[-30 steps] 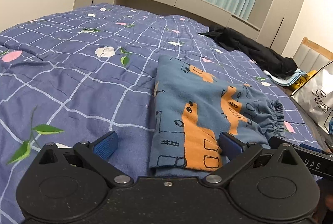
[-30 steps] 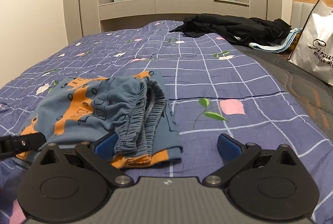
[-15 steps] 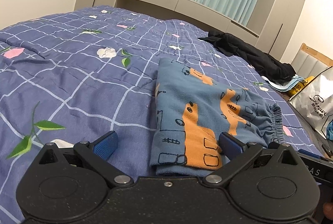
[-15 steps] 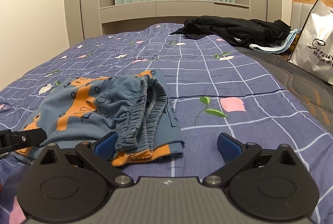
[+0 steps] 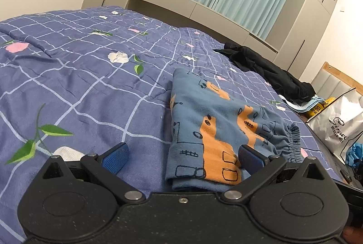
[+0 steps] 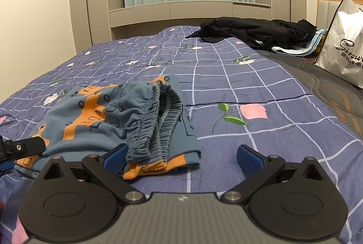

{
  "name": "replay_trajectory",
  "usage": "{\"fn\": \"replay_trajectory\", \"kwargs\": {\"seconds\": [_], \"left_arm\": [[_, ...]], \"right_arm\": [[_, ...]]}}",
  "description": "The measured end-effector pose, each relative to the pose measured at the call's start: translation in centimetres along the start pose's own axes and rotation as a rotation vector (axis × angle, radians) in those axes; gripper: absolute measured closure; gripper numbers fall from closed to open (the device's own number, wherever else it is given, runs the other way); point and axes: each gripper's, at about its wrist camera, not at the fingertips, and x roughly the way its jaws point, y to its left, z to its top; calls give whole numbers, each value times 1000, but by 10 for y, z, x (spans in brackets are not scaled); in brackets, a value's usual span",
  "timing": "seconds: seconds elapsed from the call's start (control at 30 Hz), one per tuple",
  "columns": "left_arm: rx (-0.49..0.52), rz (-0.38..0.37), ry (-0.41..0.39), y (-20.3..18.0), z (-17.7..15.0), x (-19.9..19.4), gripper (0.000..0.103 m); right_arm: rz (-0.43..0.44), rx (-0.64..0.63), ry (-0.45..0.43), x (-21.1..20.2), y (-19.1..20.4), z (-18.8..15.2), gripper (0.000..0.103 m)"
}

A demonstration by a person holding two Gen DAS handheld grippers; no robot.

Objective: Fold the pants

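The folded blue pants with orange prints lie on the bed, the elastic waistband to their right. My left gripper is open and empty just above the near edge of the fold; its right pad is over the cloth. In the right wrist view the pants lie at the left with the gathered waistband on top. My right gripper is open and empty at the pants' right edge. The left gripper's tip shows at the far left.
The bed has a blue checked quilt with flowers. A black garment lies at the far side on light blue cloth. A white shopping bag stands at the right. Curtains and a grey wall unit are behind.
Both grippers have drawn back and risen a little from the folded pants. The pants have not moved, and both grippers stay open.
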Motion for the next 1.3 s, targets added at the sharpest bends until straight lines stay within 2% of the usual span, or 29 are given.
{"fn": "replay_trajectory", "kwargs": {"seconds": [0.23,0.3,0.4,0.5,0.63,0.77,0.83,0.9,1.0,1.13,1.3], "left_arm": [[-9,7,8,0,5,-6,1],[33,12,24,-3,16,-8,1],[126,3,-37,-10,38,-10,1],[202,18,-24,-19,65,13,1],[289,-12,47,-33,86,57,1],[360,-5,89,-39,86,91,1],[389,22,103,-40,83,105,1],[391,53,120,-37,80,116,0],[347,40,129,-28,81,125,0],[291,15,154,-19,82,129,0],[328,56,143,-29,82,119,1]], "right_arm": [[10,8,-15,-3,-3,-1,0],[45,28,-29,-9,-7,2,0],[105,46,-75,-20,-14,15,0],[128,-5,-100,-12,-12,39,0],[132,-44,-57,24,-5,65,0],[151,-54,-12,57,1,77,0],[131,-90,2,69,5,77,0],[86,-120,20,79,8,73,0],[61,-115,34,86,3,65,0],[84,-73,50,93,-5,60,0],[117,-47,46,89,-14,61,0]]}}
